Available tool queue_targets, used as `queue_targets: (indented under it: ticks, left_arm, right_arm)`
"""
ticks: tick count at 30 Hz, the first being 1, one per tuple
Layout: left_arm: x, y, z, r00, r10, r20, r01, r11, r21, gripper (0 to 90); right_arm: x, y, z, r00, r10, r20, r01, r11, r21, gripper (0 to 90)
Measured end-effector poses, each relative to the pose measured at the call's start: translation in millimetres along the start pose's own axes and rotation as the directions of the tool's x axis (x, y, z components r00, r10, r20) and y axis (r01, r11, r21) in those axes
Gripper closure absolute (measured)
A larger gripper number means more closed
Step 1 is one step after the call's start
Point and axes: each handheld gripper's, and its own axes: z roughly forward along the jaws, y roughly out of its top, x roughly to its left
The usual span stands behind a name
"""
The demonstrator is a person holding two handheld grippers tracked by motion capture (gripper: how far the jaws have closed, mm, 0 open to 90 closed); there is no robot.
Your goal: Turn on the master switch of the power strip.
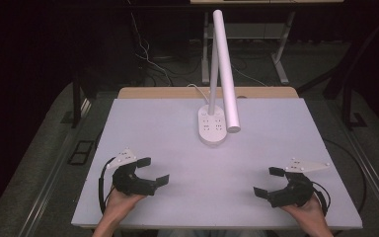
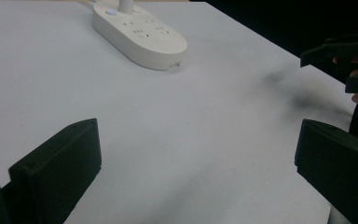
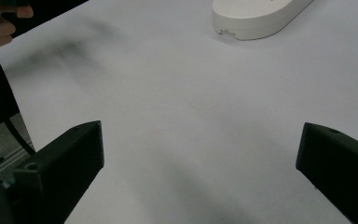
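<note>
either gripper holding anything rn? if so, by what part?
Nothing held. Left gripper and right gripper both have jaws spread open over bare table; the lamp base sits apart, untouched.

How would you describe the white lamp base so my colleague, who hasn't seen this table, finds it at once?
On the pale table, look to the far middle, beyond both grippers. The lamp base is a white oval slab with sockets on top, and a white tube lamp arm rises from it.

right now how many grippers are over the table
2. The black left gripper is over the white table near its front left, jaws open and empty. The black right gripper is near the front right, also open. The white desk lamp base sits between, farther back.
</note>
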Motion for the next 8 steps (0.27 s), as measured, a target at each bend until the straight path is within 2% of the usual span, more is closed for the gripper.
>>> queue_targets:
  ticks: [6,8]
  left_arm:
    - [3.6,-19.0,0.2,0.9997,-0.024,-0.006,0.024,0.9989,-0.041,0.8]
    - [5.3,-22.2,0.7,0.9998,-0.013,-0.013,0.012,0.9983,-0.058,2.3]
  right_arm:
    - [0.7,-0.7,0.8,1.0,-0.001,-0.001,0.001,1.0,0.0,0.2]
    - [1.0,-0.6,1.2,1.0,0.001,-0.003,-0.001,1.0,0.003,0.2]
